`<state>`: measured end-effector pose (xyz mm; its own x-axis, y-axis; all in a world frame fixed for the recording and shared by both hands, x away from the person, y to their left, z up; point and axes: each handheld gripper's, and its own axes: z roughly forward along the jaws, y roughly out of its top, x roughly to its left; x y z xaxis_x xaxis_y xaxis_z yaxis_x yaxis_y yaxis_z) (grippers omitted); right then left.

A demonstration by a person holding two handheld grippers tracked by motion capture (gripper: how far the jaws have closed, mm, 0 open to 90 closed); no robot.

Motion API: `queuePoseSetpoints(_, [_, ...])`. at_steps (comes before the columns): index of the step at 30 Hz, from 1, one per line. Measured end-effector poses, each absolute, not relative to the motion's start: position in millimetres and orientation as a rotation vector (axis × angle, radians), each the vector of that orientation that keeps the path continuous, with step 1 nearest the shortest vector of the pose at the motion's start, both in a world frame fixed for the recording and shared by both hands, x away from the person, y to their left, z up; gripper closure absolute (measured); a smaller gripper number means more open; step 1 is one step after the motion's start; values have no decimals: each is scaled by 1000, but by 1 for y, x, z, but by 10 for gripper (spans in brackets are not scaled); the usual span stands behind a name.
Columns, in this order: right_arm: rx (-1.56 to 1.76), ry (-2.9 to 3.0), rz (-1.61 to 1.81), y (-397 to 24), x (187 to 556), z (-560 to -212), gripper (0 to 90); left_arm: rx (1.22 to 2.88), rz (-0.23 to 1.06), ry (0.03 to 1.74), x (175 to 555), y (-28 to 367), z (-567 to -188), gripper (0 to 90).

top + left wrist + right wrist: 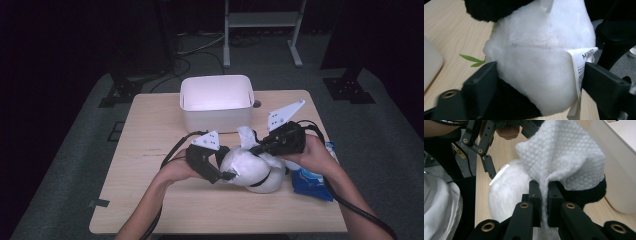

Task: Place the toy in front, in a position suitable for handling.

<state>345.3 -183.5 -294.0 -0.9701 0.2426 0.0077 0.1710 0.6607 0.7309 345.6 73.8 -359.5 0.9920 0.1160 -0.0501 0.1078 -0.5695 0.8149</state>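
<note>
1. We see a light wooden table [150,195] with a black-and-white plush panda toy [252,172] lying near its front edge, between the two hands.
2. Our left gripper [222,170] comes in from the toy's left side. In the left gripper view its two black jaws stand wide on either side of the toy's white body [536,62]; the left jaw touches the fur, while the right one lies against the white sewn-in label [580,72]. The jaws sit at the sides of the toy, but we cannot tell whether they press into it, so we call this gripper open around the toy.
3. Our right gripper [257,148] reaches in from the right, over the toy. In the right gripper view its jaws are pinched together on a white textured cloth wipe [564,157], which bunches up above the pads and drapes over the plush toy [509,192].
4. A white rectangular plastic bin [216,102] stands behind the toy, towards the far edge of the table, just beyond the grippers.
5. A blue soft pack of wipes [312,180] lies on the table just to the right of the toy, partly under the right hand [312,152].
6. A small green leaf piece [472,60] shows by the toy in the left gripper view.
</note>
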Motion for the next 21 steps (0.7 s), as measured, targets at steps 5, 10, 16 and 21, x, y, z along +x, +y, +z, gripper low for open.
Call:
queuePoseSetpoints(5, [351,2781,1205,-182,347,-295,841,2185,26,167,345,75,-357,346])
queuePoseSetpoints(10, [365,2777,1218,-180,349,-292,840,2180,10,174,346,81,-352,513])
queuePoseSetpoints(16, [337,2793,1152,-169,348,-288,839,2173,2,179,347,84,-353,514])
queuePoseSetpoints(21, [270,2832,1068,-151,347,-283,838,2161,-3,183,347,84,-353,506])
